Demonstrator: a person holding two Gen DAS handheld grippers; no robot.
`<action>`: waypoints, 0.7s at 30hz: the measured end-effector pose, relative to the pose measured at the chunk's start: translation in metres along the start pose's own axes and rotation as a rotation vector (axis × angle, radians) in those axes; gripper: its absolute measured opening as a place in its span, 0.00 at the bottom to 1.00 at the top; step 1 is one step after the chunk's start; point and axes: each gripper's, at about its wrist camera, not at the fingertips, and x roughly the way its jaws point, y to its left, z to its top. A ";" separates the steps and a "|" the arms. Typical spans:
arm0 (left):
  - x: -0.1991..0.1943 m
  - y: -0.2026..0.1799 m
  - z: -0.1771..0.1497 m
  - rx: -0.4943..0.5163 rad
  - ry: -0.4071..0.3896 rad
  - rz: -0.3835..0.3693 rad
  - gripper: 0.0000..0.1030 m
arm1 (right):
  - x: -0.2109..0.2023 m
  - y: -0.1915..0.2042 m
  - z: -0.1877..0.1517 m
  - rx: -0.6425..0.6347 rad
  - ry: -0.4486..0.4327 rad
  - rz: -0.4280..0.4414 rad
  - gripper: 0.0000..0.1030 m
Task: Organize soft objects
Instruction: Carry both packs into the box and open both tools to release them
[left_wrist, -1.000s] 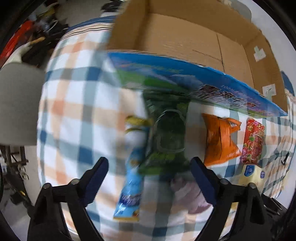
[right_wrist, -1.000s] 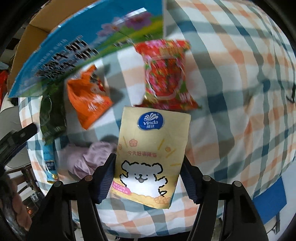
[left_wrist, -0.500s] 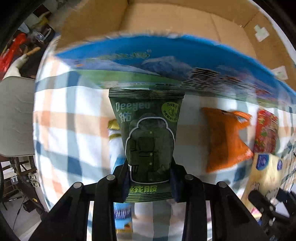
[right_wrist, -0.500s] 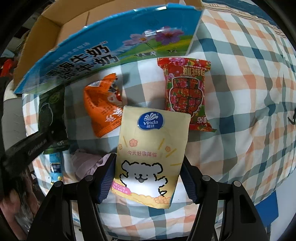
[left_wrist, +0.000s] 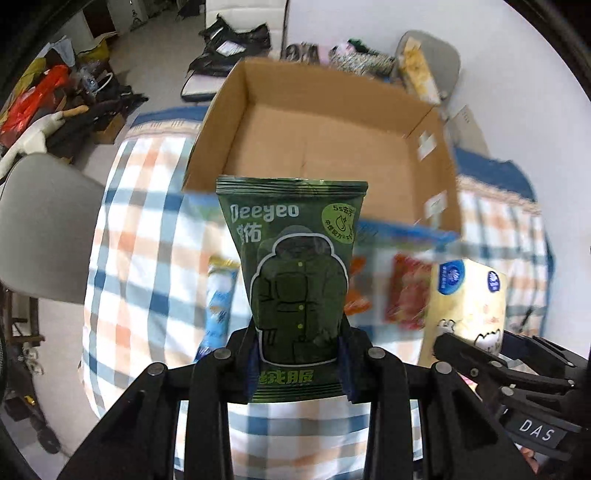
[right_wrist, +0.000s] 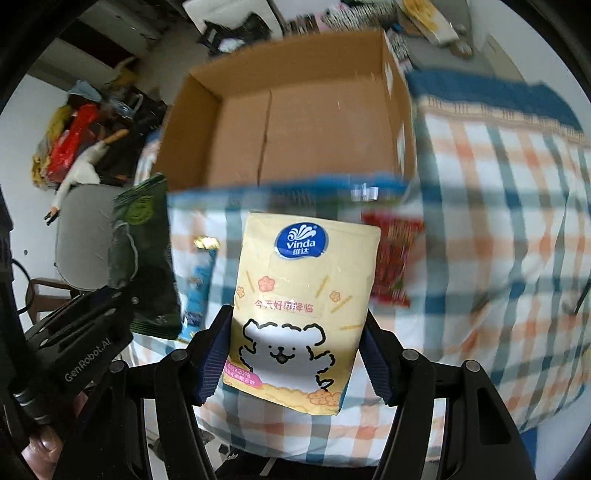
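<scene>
My left gripper (left_wrist: 298, 363) is shut on a dark green Deeyeo pack (left_wrist: 295, 273), held upright above the checked table in front of the open cardboard box (left_wrist: 325, 147). My right gripper (right_wrist: 291, 363) is shut on a yellow Vinda tissue pack (right_wrist: 299, 310), also lifted, with the box (right_wrist: 295, 122) behind it. The yellow pack (left_wrist: 465, 302) shows at the right of the left wrist view. At the left of the right wrist view the green pack (right_wrist: 147, 258) is visible. The box looks empty inside.
On the checked tablecloth (left_wrist: 147, 266) lie a blue-and-yellow pack (left_wrist: 218, 306), an orange pack (left_wrist: 356, 291) and a red pack (left_wrist: 406, 295). The red pack (right_wrist: 391, 258) also lies right of the yellow one. A grey chair (left_wrist: 40, 229) stands left; clutter covers the floor beyond.
My left gripper closed on the green pack and lifted it. Both grippers rose with their packs, and the box's open inside came into view.
</scene>
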 end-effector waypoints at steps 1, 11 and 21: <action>-0.003 -0.003 0.010 -0.003 -0.004 -0.016 0.29 | -0.004 0.001 0.004 -0.008 -0.010 0.002 0.65; 0.057 -0.020 0.162 -0.003 0.110 -0.109 0.30 | -0.004 -0.021 0.124 0.010 -0.017 -0.005 0.65; 0.162 -0.034 0.241 0.032 0.266 -0.138 0.30 | 0.038 -0.030 0.229 0.002 0.044 -0.115 0.65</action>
